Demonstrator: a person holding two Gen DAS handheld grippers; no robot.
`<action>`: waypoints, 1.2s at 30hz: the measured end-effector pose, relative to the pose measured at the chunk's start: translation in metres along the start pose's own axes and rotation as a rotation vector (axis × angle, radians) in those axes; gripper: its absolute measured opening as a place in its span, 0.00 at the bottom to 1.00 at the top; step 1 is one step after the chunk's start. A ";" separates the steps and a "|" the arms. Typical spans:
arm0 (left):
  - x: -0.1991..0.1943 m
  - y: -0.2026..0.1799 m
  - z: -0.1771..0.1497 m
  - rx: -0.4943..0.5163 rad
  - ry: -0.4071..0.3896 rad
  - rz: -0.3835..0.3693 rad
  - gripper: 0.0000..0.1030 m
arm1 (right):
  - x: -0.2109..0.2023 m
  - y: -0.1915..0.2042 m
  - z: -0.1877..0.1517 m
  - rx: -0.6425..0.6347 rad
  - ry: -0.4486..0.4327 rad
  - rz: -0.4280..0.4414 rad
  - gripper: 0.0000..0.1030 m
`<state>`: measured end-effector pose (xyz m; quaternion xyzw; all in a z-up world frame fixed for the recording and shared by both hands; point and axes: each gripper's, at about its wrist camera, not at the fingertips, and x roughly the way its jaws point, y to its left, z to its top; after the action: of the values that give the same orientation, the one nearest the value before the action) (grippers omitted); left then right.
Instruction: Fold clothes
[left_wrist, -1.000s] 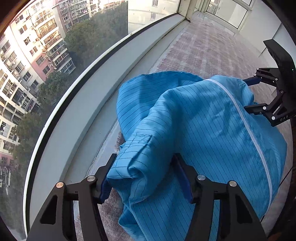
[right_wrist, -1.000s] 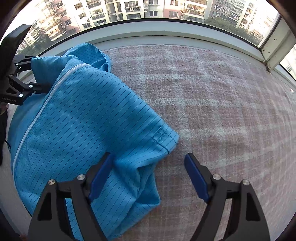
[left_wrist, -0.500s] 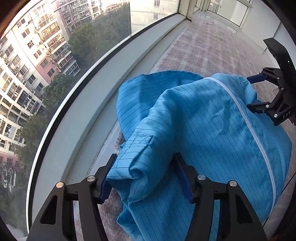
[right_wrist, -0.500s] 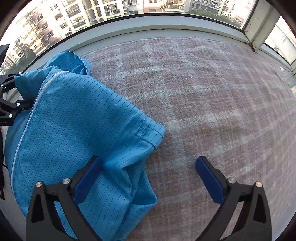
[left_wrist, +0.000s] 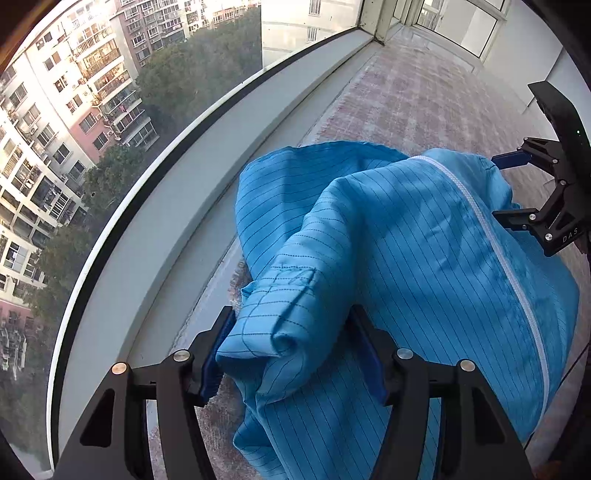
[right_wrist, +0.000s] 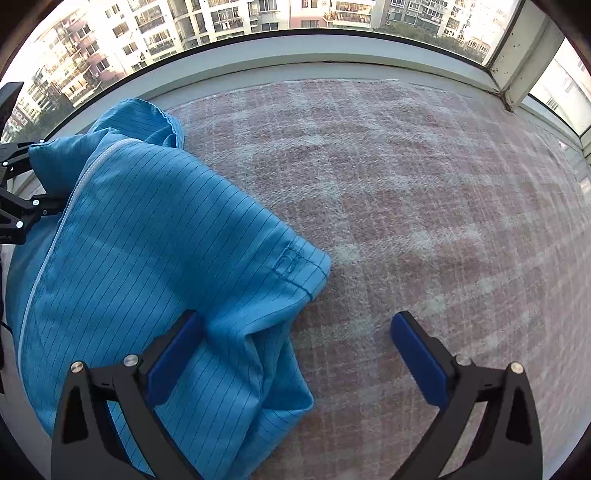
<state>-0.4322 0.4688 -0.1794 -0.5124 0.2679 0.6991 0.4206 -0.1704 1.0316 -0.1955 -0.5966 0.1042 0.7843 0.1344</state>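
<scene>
Left wrist view: left hand-held gripper (left_wrist: 291, 350) at lower centre, both blue pads pressed against a bunched cuff end of the blue jacket (left_wrist: 406, 258), so it is clamped on the fabric. Jacket is pinstriped blue with a white zipper (left_wrist: 491, 236) running diagonally down the right side; it fills the centre and lower right of the frame, heaped on the plaid-covered surface (left_wrist: 413, 92). Right hand-held gripper (left_wrist: 513, 186) shows at the right edge, jaws spread, with the far corner of the jacket between its fingers but no pad seen pressing on it. Grey window sill (left_wrist: 184, 192) curves along the left, touching the surface edge just beside the jacket. Apartment blocks (left_wrist: 55, 122) and trees behind the glass in the upper left.

Right wrist view: right hand-held gripper (right_wrist: 295, 350) at the bottom, jaws wide apart; left pad sits over the jacket's lower fold, right pad over bare plaid, nothing pinched. Jacket (right_wrist: 147, 240) takes the left half of the frame, a sleeve cuff (right_wrist: 303, 266) jutting toward centre. Left hand-held gripper (right_wrist: 40, 175) is at the far left edge, partly hidden by cloth. Pink-grey plaid surface (right_wrist: 424, 184) bare across the right half. Window frame corner post (right_wrist: 517, 55) in the upper right.
</scene>
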 end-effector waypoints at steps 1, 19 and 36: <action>0.000 0.005 0.002 0.002 0.000 -0.002 0.58 | 0.000 0.003 0.003 -0.005 0.000 -0.003 1.00; 0.005 0.018 0.023 0.010 0.027 -0.032 0.67 | 0.008 0.019 0.038 -0.101 0.001 0.046 1.00; -0.010 -0.004 0.016 0.166 -0.004 0.052 0.51 | -0.099 0.213 -0.001 -0.262 -0.024 0.116 0.46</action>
<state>-0.4353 0.4802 -0.1641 -0.4672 0.3372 0.6863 0.4439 -0.2159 0.8216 -0.0997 -0.5926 0.0338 0.8047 0.0108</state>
